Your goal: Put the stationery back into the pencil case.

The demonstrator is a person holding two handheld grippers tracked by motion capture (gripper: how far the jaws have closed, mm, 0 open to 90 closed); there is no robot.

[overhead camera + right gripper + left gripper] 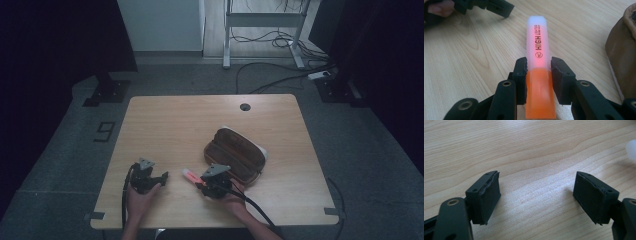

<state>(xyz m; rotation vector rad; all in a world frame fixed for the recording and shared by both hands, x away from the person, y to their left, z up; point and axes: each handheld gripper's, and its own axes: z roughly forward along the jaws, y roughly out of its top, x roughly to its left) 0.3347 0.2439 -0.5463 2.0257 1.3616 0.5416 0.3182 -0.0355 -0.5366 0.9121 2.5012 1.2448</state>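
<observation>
Orange at its lower half and frosted pink-white at its capped end, the highlighter [538,62] is pinched between the two black pads of the right hand-held gripper [539,75], which press on its sides about where the two colours meet; the printed words "HIGH LIGHTER" run along the pale part. In the high view the highlighter [190,175] sits over the light wood table [175,125], near its front edge, with the right hand-held gripper [202,183] just in front of an open brown pencil case [234,154] that lies right of the table's centre. The left hand-held gripper [536,195] rests low over bare table with its jaws spread wide and nothing between them, well left of the highlighter.
</observation>
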